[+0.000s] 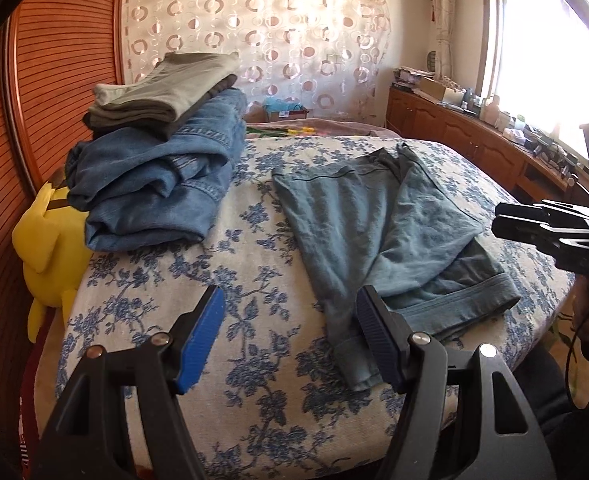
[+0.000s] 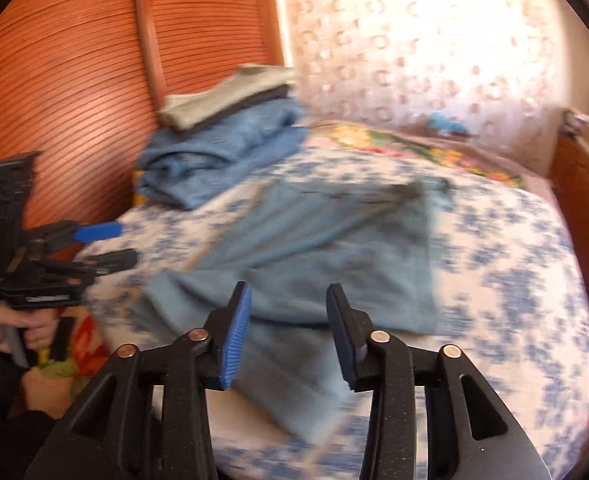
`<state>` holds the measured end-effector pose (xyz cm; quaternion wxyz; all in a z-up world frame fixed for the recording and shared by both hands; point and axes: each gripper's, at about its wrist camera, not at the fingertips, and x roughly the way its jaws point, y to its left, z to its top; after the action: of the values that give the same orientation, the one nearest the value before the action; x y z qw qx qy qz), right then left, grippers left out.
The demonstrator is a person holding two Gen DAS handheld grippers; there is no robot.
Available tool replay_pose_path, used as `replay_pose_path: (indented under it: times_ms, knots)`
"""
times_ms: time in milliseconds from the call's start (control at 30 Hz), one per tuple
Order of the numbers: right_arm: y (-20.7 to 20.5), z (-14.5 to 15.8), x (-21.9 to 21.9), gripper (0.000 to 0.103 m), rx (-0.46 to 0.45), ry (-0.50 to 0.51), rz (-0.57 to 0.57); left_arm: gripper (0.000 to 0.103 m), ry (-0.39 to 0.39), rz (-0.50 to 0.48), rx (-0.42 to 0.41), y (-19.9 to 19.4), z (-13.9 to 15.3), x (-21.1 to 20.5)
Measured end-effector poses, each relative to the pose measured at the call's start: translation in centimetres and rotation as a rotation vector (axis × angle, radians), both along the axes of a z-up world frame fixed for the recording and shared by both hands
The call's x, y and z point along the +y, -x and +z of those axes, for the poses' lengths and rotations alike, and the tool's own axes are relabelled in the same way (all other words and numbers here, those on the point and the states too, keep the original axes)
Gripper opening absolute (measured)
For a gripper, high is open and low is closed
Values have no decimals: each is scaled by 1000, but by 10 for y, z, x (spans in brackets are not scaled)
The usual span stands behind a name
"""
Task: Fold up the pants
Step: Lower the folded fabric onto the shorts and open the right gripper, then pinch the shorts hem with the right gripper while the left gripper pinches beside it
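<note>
Floral bedspread [image 1: 254, 216], half-folded blue pants [image 1: 378, 232], left claw [image 1: 290, 320] wide, right claw [image 2: 288, 320] parted, both empty

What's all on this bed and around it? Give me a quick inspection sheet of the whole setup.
Surface: bed cover, white with blue flowers.
Job's things: teal pants lying partly folded on the cover.
Clutter: stack of folded clothes, jeans below, grey items on top; yellow plush toy beside the bed.
Grippers: left gripper open, nothing between its pads; right gripper open, empty, above the pants.
Cables: a thin dark cord near the right edge.
Surroundings: slatted wooden headboard, patterned curtain, bright window, cluttered wooden cabinet.
</note>
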<state>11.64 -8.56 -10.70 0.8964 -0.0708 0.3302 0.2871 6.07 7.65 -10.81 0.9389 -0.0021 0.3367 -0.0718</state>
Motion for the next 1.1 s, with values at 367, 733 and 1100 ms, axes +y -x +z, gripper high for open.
replay_pose_path:
  times_ms: [367,733,1100]
  knots:
    - [-33,-23,-60,42,40,41,-128,67,-9,-69,27,-7,-11,-28]
    - [-48,-39,-46,41,89,100,-108,49,-2,-101,28,0,-13,-31]
    - [-50,-46,-43,8,108,141,-104,21,10,-151,27,3,-13,-39]
